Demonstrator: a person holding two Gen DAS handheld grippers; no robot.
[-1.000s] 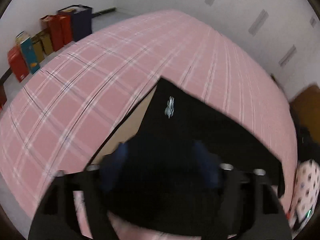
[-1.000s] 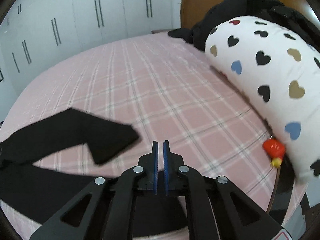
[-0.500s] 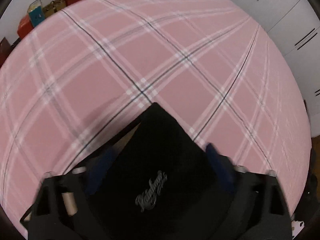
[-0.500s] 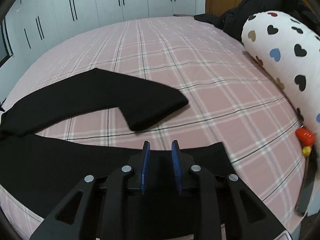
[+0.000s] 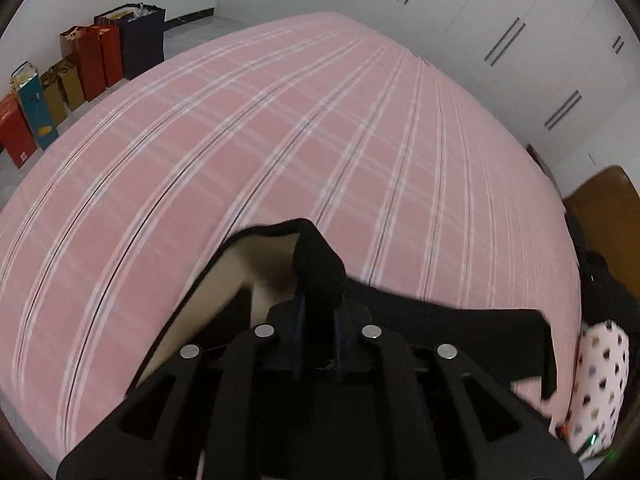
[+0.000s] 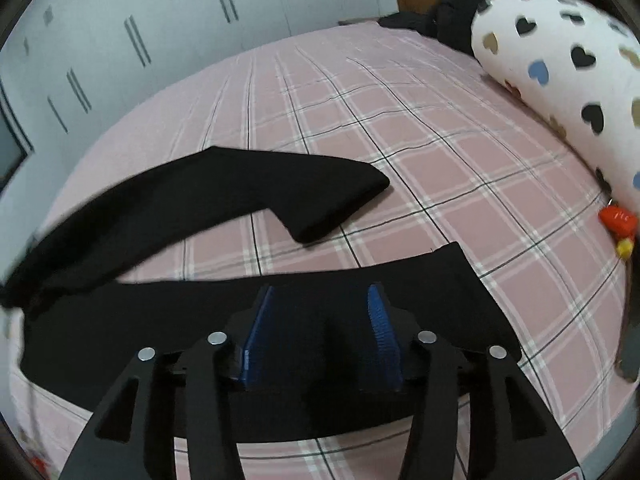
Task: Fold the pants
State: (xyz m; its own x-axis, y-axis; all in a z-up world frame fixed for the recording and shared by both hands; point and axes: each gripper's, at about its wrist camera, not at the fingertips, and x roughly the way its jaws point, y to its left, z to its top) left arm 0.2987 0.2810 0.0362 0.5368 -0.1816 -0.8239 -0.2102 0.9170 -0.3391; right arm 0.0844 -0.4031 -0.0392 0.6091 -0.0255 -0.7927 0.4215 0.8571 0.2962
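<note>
Black pants (image 6: 192, 208) lie spread on the pink plaid bed (image 6: 400, 120), both legs reaching right. My left gripper (image 5: 318, 316) is shut on a bunched corner of the black pants (image 5: 320, 264) at the waist end, lifted so the beige inner lining (image 5: 248, 272) shows. My right gripper (image 6: 320, 320) is open, its blue fingers (image 6: 256, 328) hovering just over the near pant leg (image 6: 460, 304) close to its hem. The far leg bends and ends near mid-bed.
A white heart-print pillow (image 6: 560, 68) lies along the bed's right side, with dark clothes (image 6: 440, 20) by the wooden headboard. A red-and-yellow toy (image 6: 618, 220) sits at the pillow's foot. Paper bags (image 5: 80, 76) stand on the floor by the far wall. White wardrobes (image 6: 160, 20) line the room.
My left gripper closed on the waist corner and lifted it, exposing the lining. My right gripper opened from shut to wide and sits over the near leg's end.
</note>
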